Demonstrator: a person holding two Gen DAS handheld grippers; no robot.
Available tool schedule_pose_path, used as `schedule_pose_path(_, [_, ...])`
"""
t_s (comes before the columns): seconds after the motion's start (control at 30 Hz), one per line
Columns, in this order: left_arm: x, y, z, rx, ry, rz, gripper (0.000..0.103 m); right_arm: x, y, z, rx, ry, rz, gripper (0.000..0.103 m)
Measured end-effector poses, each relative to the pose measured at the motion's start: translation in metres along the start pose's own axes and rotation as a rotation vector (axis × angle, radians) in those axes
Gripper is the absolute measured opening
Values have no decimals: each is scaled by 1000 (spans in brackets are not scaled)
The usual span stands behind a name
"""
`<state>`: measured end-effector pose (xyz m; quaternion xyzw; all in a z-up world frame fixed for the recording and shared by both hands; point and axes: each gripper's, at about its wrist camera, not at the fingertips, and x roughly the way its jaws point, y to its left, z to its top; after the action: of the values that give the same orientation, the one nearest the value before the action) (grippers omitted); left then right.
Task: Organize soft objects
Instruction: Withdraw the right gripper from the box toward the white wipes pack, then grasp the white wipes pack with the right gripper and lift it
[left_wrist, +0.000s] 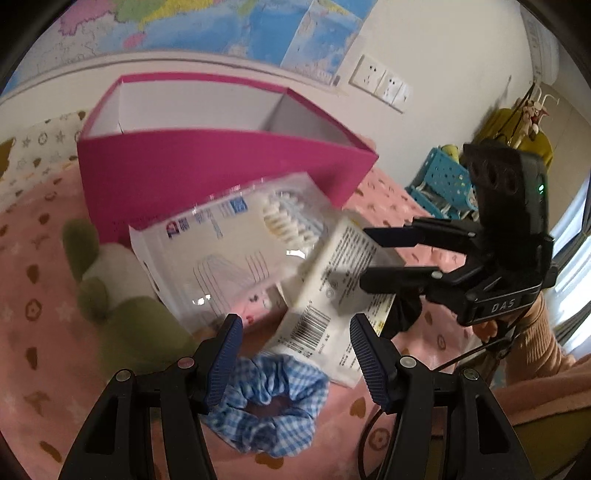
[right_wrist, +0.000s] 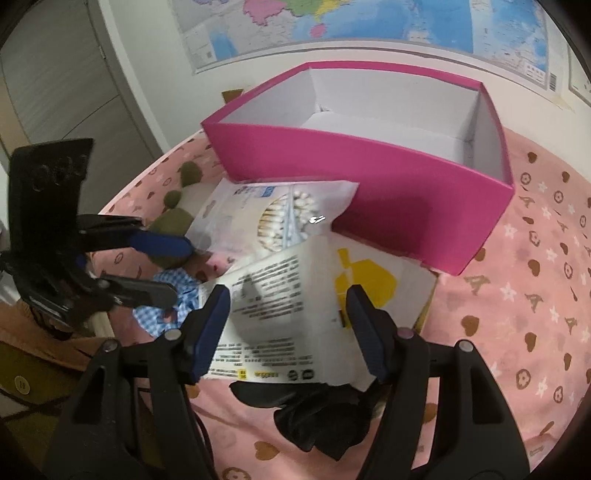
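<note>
Both grippers are being held open and empty: left gripper over the gingham scrunchie, right gripper straddling the white pack. Soft items are lying piled before the empty pink box, apparently for loading.

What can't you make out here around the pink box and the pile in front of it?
- Open pink cardboard box: floor hidden by its front wall, left wrist view.
- Green plush toy: blurred, partly behind the clear cotton-swab bag.
- Black cloth: partly hidden under the white printed pack, right wrist view.
</note>
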<state>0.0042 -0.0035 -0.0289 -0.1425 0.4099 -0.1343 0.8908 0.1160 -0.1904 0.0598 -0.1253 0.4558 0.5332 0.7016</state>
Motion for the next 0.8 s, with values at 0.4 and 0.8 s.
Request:
schedule_pose_path(0.4, [8, -7, 0, 21, 20, 7, 62, -10, -3, -9, 39, -53, 34, 23])
schedule_pose_path(0.8, [25, -18, -5, 39, 85, -73, 62, -39, -20, -10, 113, -166, 18, 19])
